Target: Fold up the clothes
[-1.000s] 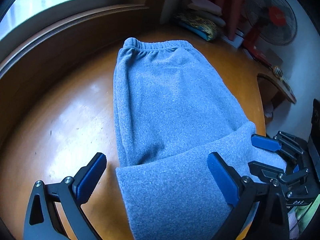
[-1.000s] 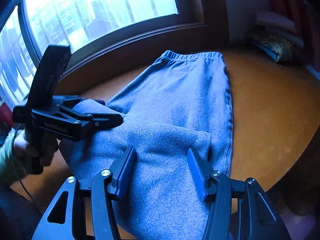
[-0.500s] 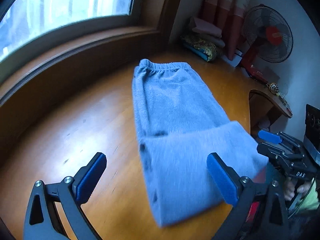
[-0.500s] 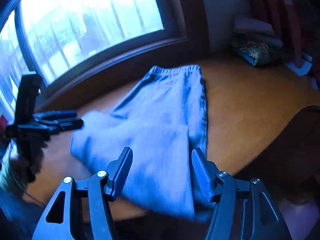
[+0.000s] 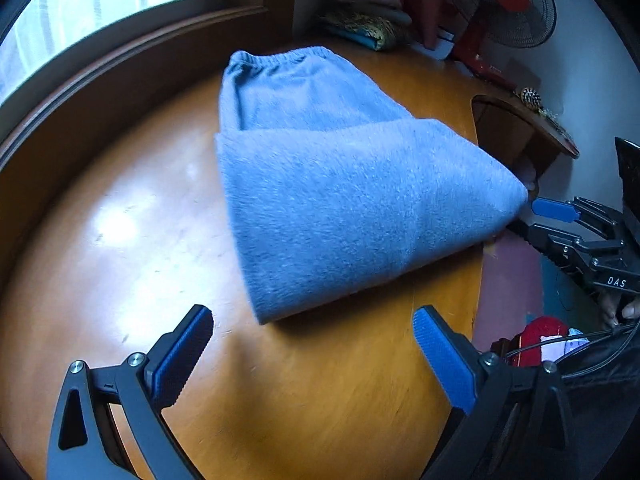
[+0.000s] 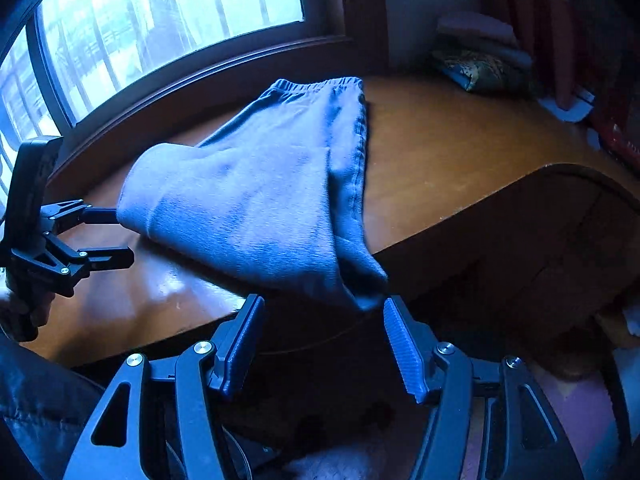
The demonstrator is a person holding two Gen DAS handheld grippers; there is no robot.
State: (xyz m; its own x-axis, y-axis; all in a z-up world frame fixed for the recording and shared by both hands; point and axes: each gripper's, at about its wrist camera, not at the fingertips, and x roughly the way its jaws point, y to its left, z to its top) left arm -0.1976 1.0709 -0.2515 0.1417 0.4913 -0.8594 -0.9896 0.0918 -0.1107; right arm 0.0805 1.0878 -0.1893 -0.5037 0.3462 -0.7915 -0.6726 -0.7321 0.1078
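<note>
Pants (image 5: 344,200) sit on the table (image 5: 120,220), bottom half folded up over the top, one corner hanging off the edge. Both my left fingers (image 5: 314,356) and right fingers (image 6: 324,344) are wide open, holding nothing. Next, I reckon: regrab the fold for a second fold toward the waistband.

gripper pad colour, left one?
Blue, ribbed pads on black fingers. Clearest in the left wrist view.

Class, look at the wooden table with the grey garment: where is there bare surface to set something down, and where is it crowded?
Bare wood lies left of the grey garment toward the window sill, and along the table's near edge. The right wrist view shows more free wood right of the garment. The far corner is crowded by folded fabrics and a fan.
</note>
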